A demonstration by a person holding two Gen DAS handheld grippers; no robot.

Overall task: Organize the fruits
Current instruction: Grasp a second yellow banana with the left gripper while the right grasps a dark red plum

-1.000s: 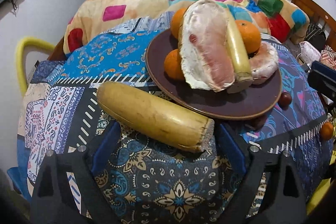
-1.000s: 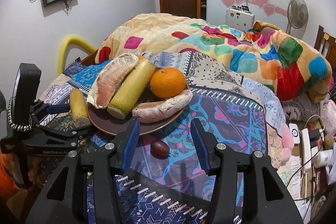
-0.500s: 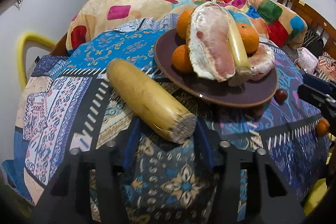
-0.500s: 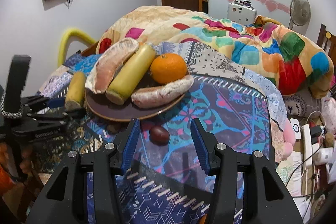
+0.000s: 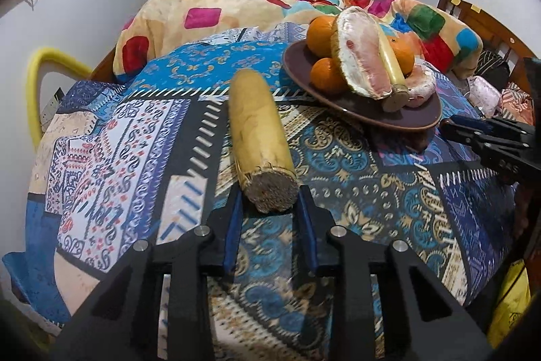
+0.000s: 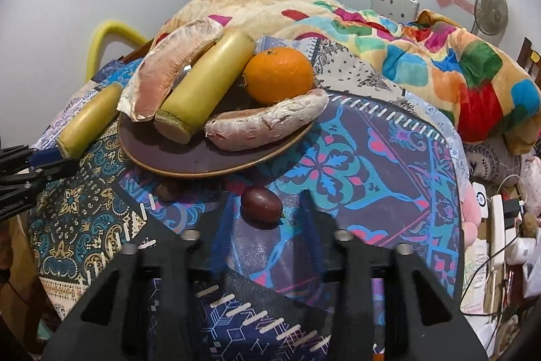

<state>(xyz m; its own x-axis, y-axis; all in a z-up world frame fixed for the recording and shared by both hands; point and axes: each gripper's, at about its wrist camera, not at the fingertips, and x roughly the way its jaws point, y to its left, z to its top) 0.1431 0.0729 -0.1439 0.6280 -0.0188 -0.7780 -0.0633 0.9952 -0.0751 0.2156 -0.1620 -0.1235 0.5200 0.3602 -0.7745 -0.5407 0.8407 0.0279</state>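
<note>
1. Left gripper [image 5: 268, 208] is at bottom centre of its view, blue pads [image 5: 232, 234] closed in on the cut end of a yellow stalk [image 5: 258, 137]. Looks clamped on it. The stalk runs up the middle of the frame, over the patterned cloth [image 5: 135, 141].
2. Plate [image 5: 389, 119] is upper right in the left view, piled with oranges [image 5: 326, 75], a pomelo wedge [image 5: 363, 63] and a second stalk [image 5: 392, 70].
3. Right gripper [image 6: 267, 225] is low centre in its view, jaws apart, nothing between them. It's motion-blurred.
4. A dark plum [image 6: 261, 204] lies on the cloth just past the right fingertips, in front of the plate's near rim.
5. In the right view the held stalk is at mid left, beside the plate's left edge, with the left gripper poking in from the left border.
</note>
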